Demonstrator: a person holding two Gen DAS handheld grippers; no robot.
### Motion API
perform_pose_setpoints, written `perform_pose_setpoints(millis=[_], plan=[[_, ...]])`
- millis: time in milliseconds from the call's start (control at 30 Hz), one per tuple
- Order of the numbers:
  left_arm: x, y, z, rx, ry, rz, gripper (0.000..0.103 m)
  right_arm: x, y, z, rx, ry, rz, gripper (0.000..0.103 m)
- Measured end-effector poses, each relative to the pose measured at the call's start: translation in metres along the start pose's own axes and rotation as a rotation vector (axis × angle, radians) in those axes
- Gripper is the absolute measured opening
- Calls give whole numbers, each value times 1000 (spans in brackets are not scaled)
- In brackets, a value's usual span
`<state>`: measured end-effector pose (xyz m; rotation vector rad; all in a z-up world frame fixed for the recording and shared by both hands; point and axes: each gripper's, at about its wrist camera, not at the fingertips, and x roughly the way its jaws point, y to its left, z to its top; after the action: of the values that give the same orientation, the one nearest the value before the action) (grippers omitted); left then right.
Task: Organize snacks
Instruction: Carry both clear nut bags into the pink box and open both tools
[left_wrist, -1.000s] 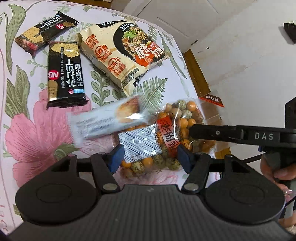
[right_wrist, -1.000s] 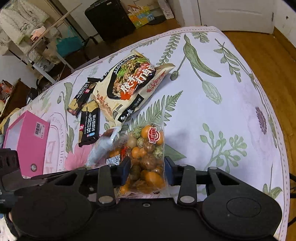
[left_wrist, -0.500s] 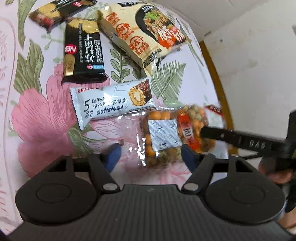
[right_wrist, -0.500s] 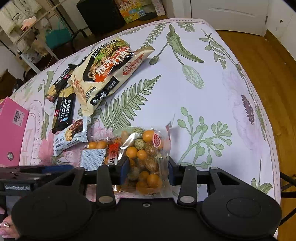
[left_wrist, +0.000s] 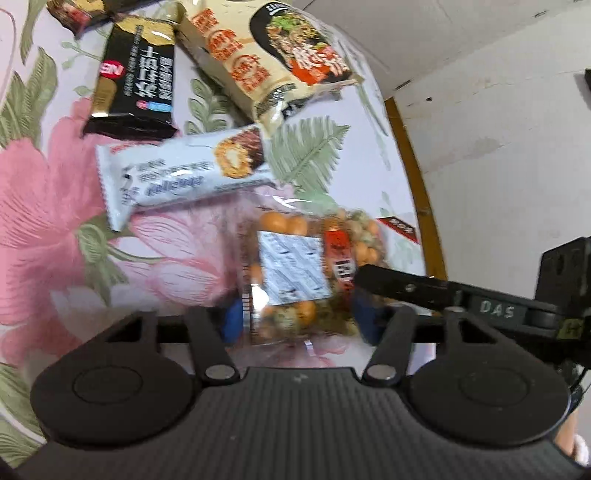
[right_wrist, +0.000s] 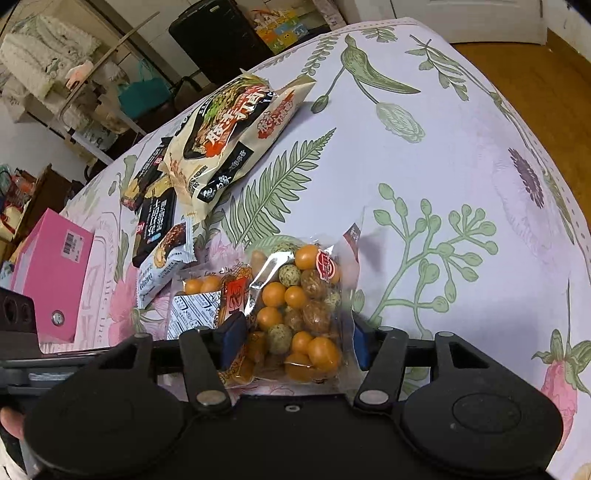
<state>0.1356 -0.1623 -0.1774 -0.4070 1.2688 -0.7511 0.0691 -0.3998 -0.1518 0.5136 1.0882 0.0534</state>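
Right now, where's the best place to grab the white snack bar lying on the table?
Probably across the middle of the white snack bar. It lies flat and long, so come straight down with the fingers over its narrow width; the crimped ends look flimsy.

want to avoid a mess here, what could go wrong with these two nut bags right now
1. The left gripper is closing around the left nut bag while the right gripper's finger lies across it; they could collide.
2. The two clear bags overlap, so pulling one may drag the right nut bag.
3. The right gripper is opening; that slippery bag could slide against the white snack bar.
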Motion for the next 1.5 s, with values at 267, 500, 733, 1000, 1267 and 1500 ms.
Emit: perform_pose_setpoints(millis=[267,500,733,1000,1267,1500], plan=[[-18,-1,1,3,68,25,46,-2,20,-2,-7,71,-45,68],[-72,-9,-8,29,69,41,46,-16,60,-4,-17,95,-58,71],[-135,-7,-17,48,28,71,47,-41,115,-14,-91,110,-21,70],[-204,13,-34,37,-38,172,48,-47,183,-33,-240,159,61,70],[-272,33,-30,77,-154,233,48,-48,251,-30,-387,155,130,70],[-335,74,-2,56,-268,280,52,-35,319,-10,-477,101,242,64]])
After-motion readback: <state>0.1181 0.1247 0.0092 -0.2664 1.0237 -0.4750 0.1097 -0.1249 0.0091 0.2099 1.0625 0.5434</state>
